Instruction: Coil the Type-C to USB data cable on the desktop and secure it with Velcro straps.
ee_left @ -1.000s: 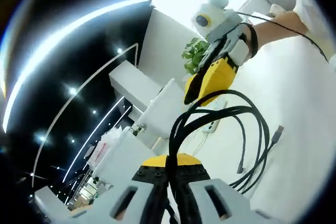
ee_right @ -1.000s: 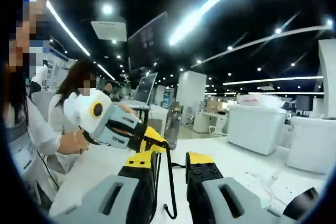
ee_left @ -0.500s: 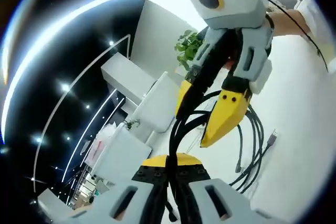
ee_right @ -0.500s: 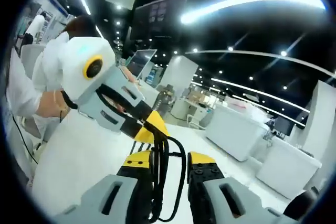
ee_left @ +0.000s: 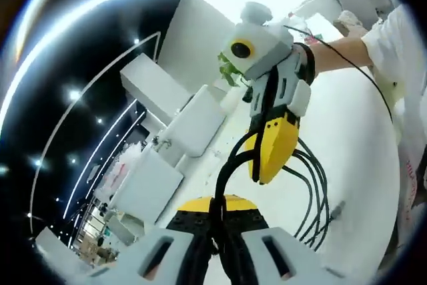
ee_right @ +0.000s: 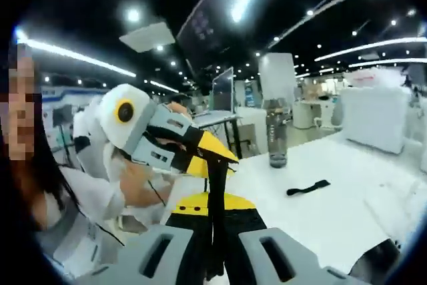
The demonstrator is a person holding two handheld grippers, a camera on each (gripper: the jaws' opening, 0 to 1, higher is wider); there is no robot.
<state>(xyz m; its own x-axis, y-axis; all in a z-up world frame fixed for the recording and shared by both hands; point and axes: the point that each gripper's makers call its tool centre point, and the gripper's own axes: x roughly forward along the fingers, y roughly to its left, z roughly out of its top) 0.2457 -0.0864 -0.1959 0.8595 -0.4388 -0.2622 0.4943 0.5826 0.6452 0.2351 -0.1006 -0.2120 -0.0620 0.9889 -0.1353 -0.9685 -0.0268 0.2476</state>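
The coiling is pretty much mid-way: the black cable point(ee_left: 308, 185) is pinched aloft by the left gripper point(ee_left: 217, 231) and the right gripper point(ee_right: 212, 231), loops dangling over the desktop point(ee_left: 353, 145), so the Velcro strap point(ee_right: 308, 187) probably gets fetched next.

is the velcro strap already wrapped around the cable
No, in the right gripper view the black strap lies loose on the white table, apart from the cable pinched in the right gripper.
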